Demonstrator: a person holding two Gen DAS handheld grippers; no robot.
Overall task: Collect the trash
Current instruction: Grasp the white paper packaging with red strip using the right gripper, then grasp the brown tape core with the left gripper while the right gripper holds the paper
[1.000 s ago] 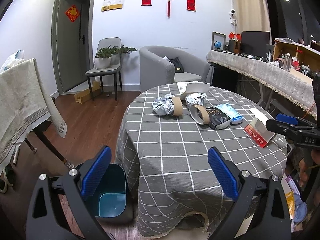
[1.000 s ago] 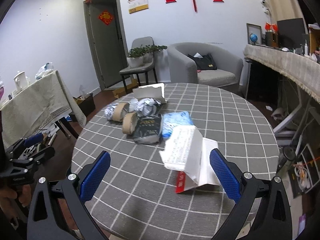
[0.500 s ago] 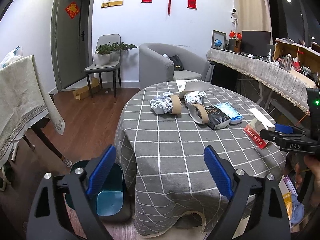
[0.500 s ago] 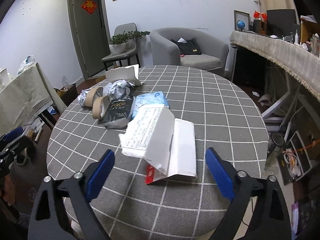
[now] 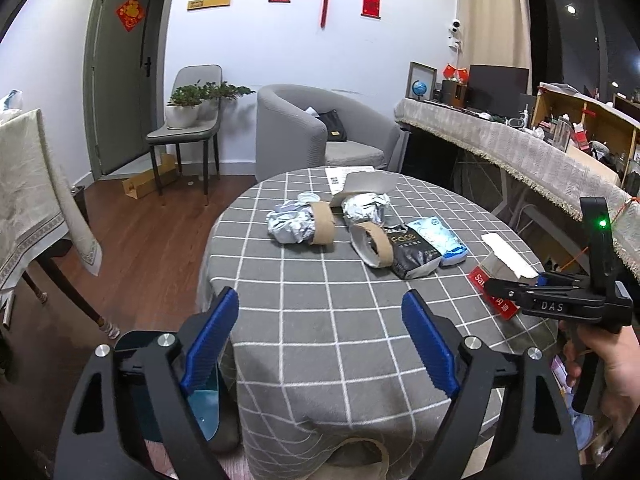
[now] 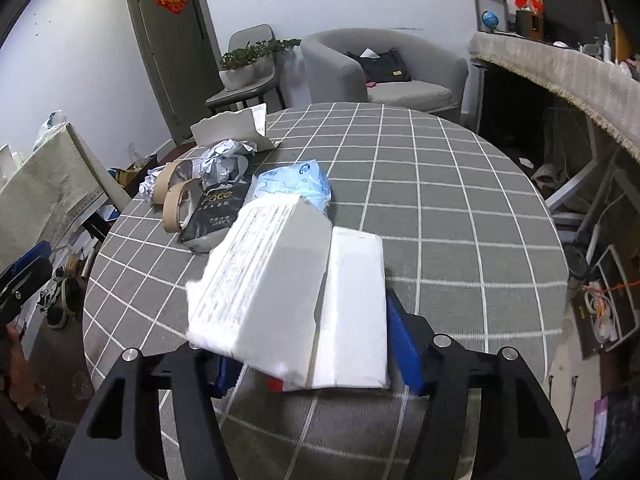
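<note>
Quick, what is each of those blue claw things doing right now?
Left gripper: open, nothing between its jaws.
Right gripper: jaws closing around the white cardboard box; contact cannot be told.

A grey armchair (image 5: 320,136) is seen at upper centre, a potted plant (image 5: 188,106) left of it.

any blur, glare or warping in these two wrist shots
Left wrist view: strong fisheye bend at the door and the counter, dark corner vignette, sharp on the table; a green light glows on the right gripper. Right wrist view: same warping, the white box fills the foreground, slightly soft and brightly lit.
</note>
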